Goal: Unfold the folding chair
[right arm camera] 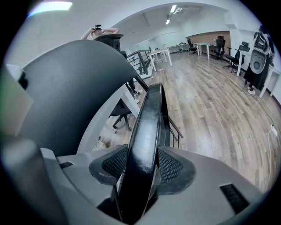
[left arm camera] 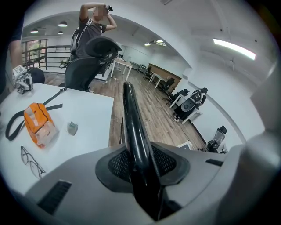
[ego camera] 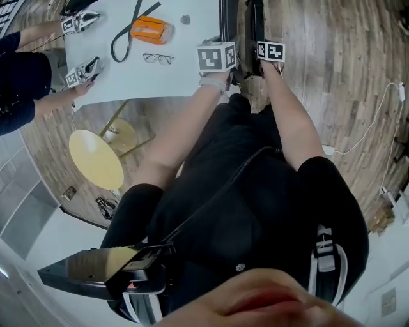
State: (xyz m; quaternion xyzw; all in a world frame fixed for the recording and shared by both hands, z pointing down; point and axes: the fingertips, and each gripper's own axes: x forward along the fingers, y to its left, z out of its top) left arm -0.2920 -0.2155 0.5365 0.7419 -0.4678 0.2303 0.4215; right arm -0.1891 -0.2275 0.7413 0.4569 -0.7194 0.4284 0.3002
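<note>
Holds the folding chair (ego camera: 254, 22) in both grippers, just off the right edge of the white table (ego camera: 172, 83) and over the wooden floor (ego camera: 332, 83). Has the chair folded flat, as a narrow black frame leading away from the body. Clamps the left gripper (left arm camera: 141, 163) on a glossy round black tube (left arm camera: 131, 118) of that frame, with both mesh pads pressed against it and the tube rising out of the jaws alongside the table's right edge. Clamps the right gripper (right arm camera: 139, 170) on a flatter black bar (right arm camera: 149, 118) of the same frame, with jaws drawn narrow and touching it on both sides. Shows in the head view the two marker cubes (ego camera: 216, 57) side by side at the near end of the chair, close together. Finds on the table an orange pouch (ego camera: 151, 29) toward the far edge, a black strap (ego camera: 126, 35) looped just left of it, a pair of glasses (ego camera: 158, 59) nearer the middle, and a small grey object (ego camera: 185, 19) near the far right corner. Finds at the table's left edge two more grippers (ego camera: 82, 70) resting on the top, with another person's arm (ego camera: 54, 102) reaching to the nearer one. Looks down on a round yellow stool (ego camera: 96, 156) standing on the floor below the table's near edge.
</note>
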